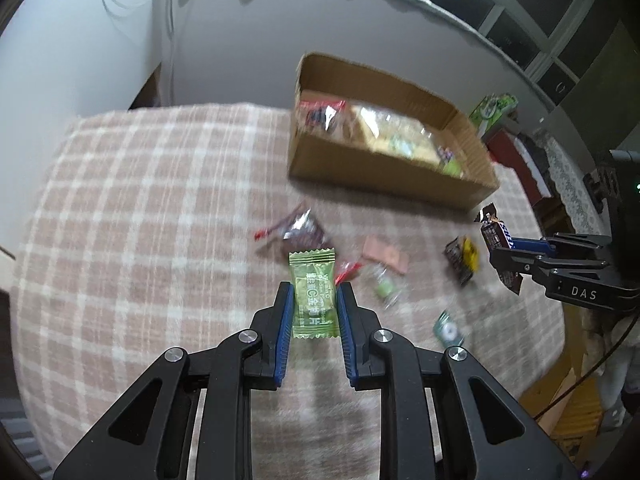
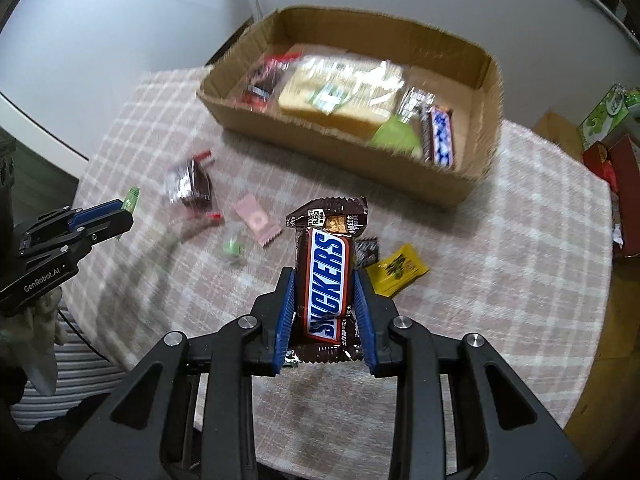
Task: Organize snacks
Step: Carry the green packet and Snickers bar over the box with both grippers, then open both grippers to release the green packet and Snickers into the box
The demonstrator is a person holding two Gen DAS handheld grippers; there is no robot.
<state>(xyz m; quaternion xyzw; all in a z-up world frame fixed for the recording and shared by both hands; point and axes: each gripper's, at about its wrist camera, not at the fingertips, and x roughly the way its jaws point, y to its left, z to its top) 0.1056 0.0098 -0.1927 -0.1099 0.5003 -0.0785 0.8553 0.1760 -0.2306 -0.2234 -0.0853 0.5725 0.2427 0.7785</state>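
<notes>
Two tools in play, each clamped on one snack. Left tool [image 1: 313, 296] gripped a green candy sachet [image 1: 313, 294] between its blue pads, centre of the left wrist view; print read "Vitamin C" plus Chinese characters. Right tool [image 2: 325, 292] gripped one Snickers bar [image 2: 326, 280], centre of the right wrist view; "SNICKERS" in blue on white, "86g" on the top flap. No earlier view to compare.

One cardboard box [image 2: 344, 148] sat upper centre on the worktop [image 2: 520, 240], which wore a pink-and-white checked cloth. Inside the box, about five items, blurred so count is approximate: one red-and-dark packet [image 2: 266, 80] at left, one large clear bag of tan pastry [image 2: 344, 92] in the middle, one green sachet [image 2: 396, 134], one silver-wrapped piece [image 2: 416, 104], one blue-and-white bar [image 2: 440, 136] at right.

Loose on the cloth between box and tools:
- 1 dark clear-wrapped snack with red ends [image 2: 192, 188], left of centre
- 1 pink sachet [image 2: 258, 220]
- 1 small green candy [image 2: 234, 248]
- 1 yellow sachet [image 2: 396, 272], right of the Snickers
- 1 small dark wrapper [image 2: 368, 252], just behind the bar
- 1 small teal packet [image 1: 449, 330], lower right of the left wrist view

Tool bodies read "GenRobot.AI" and "DAS". One green printed carton [image 2: 608, 116] at far right edge, text unreadable.
</notes>
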